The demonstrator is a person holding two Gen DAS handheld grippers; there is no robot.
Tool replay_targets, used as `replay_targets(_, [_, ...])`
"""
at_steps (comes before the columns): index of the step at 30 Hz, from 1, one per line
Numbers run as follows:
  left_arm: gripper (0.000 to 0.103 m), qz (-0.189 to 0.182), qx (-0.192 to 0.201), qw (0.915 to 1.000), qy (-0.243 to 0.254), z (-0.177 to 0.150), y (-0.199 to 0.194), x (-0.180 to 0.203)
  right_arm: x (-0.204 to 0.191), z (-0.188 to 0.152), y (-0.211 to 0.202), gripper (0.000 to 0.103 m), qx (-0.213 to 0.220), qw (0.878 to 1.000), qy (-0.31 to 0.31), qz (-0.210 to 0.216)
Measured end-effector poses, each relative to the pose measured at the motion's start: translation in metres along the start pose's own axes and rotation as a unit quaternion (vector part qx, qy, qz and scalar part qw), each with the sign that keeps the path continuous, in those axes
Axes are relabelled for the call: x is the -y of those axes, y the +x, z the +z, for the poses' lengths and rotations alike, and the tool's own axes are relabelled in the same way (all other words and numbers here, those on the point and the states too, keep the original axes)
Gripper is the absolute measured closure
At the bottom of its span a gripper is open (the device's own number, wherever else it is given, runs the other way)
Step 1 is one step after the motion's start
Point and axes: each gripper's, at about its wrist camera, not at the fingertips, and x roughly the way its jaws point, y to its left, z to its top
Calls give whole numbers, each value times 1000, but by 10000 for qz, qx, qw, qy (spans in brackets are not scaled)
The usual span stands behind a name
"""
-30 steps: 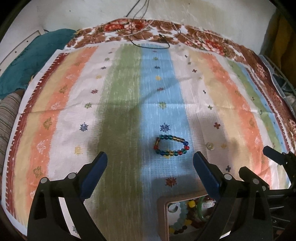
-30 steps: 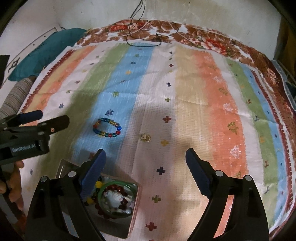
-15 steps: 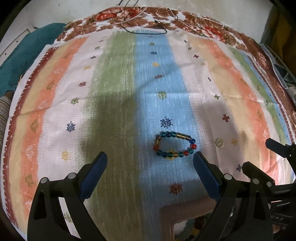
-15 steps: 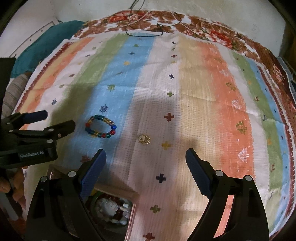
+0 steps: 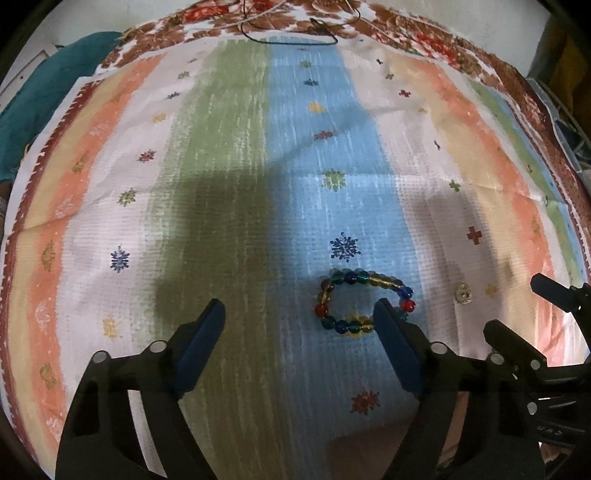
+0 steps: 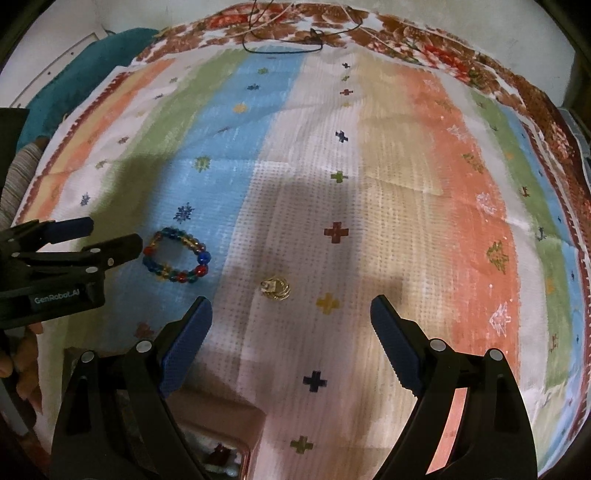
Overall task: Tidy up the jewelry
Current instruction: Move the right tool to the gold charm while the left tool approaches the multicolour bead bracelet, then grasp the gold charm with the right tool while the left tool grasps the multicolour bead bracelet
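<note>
A bracelet of coloured glass beads [image 5: 364, 302] lies on the blue stripe of the cloth; it also shows in the right wrist view [image 6: 176, 261]. My left gripper [image 5: 301, 323] is open and empty, its right fingertip [image 5: 386, 314] at the bracelet's near right edge. A small gold ring [image 6: 276, 288] lies on the white stripe, just ahead of my open, empty right gripper [image 6: 291, 314]; the ring also shows in the left wrist view [image 5: 464, 292]. The jewelry box [image 6: 221, 432] sits low between the right gripper's fingers, mostly hidden.
A striped cloth [image 5: 221, 184] covers the surface, over a brown floral cloth [image 6: 406, 37]. A black cord [image 5: 295, 33] lies at the far edge. A teal cloth [image 6: 74, 85] lies at the far left. The right gripper [image 5: 546, 321] shows at the left wrist view's right edge.
Both grippers have moved forward over the cloth. The bracelet and ring now sit closer to the fingertips, and the jewelry box has slid almost out of view below.
</note>
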Motion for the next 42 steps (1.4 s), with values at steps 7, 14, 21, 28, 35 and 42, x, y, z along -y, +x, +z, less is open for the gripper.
replay_targets(7, [29, -11, -97, 9998, 175, 3, 13, 4, 1, 7, 17, 15, -126, 9999, 11, -19])
replay_targets(14, [43, 1, -246, 9991, 349, 4, 26, 9, -5, 12, 30, 25, -242, 9996, -120, -43])
replay_targets(21, [51, 117, -275, 9987, 409, 6, 34, 10, -4, 14, 42, 35, -371, 9992, -115, -15])
replay_targets(28, [75, 161, -231, 9987, 419, 7, 36, 10, -1, 17, 47, 63, -376, 9991, -66, 160])
replay_targets(35, [91, 160, -278, 9988, 375, 7, 36, 7, -2, 15, 48, 81, -545, 9985, -95, 8])
replay_targets(42, [94, 185, -281, 9989, 313, 7, 34, 6, 1, 15, 46, 83, -527, 9986, -34, 54])
